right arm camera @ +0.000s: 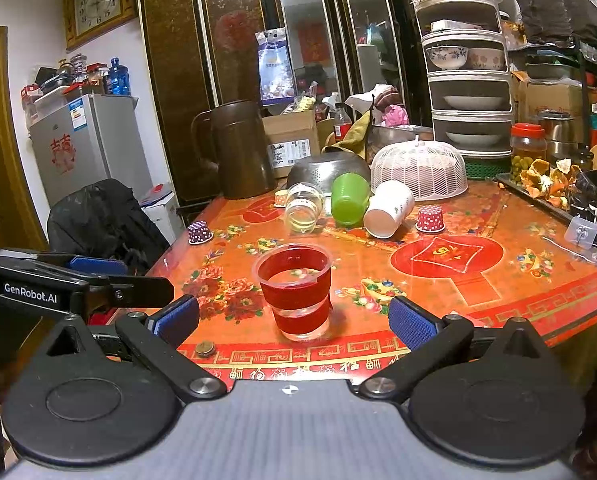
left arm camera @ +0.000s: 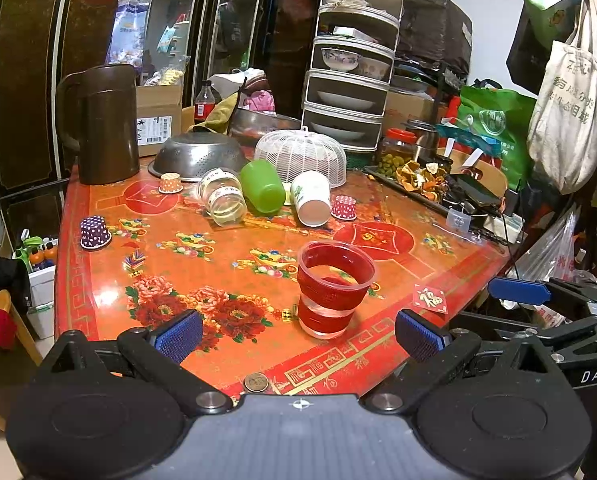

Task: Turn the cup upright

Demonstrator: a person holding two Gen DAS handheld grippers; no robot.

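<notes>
A clear plastic cup [left arm camera: 332, 288] stands upright near the front edge of the red patterned table [left arm camera: 226, 248]; it also shows in the right wrist view [right arm camera: 296, 290]. Behind it three cups lie on their sides: a glass jar [left arm camera: 223, 196], a green cup [left arm camera: 263, 186] and a white paper cup [left arm camera: 312, 199], also seen in the right wrist view as the jar [right arm camera: 304, 208], the green cup [right arm camera: 350, 199] and the white cup [right arm camera: 388, 209]. My left gripper [left arm camera: 298, 338] is open and empty, just short of the upright cup. My right gripper [right arm camera: 294, 322] is open and empty, flanking it.
A brown jug [left arm camera: 104, 122], a steel colander [left arm camera: 198, 156] and a white mesh food cover [left arm camera: 300, 154] stand behind the cups. Small paper cupcake cups [left arm camera: 94, 232] [left arm camera: 344, 207] dot the table. A coin [left arm camera: 255, 382] lies at the front edge. A cluttered tray [left arm camera: 438, 184] is at the right.
</notes>
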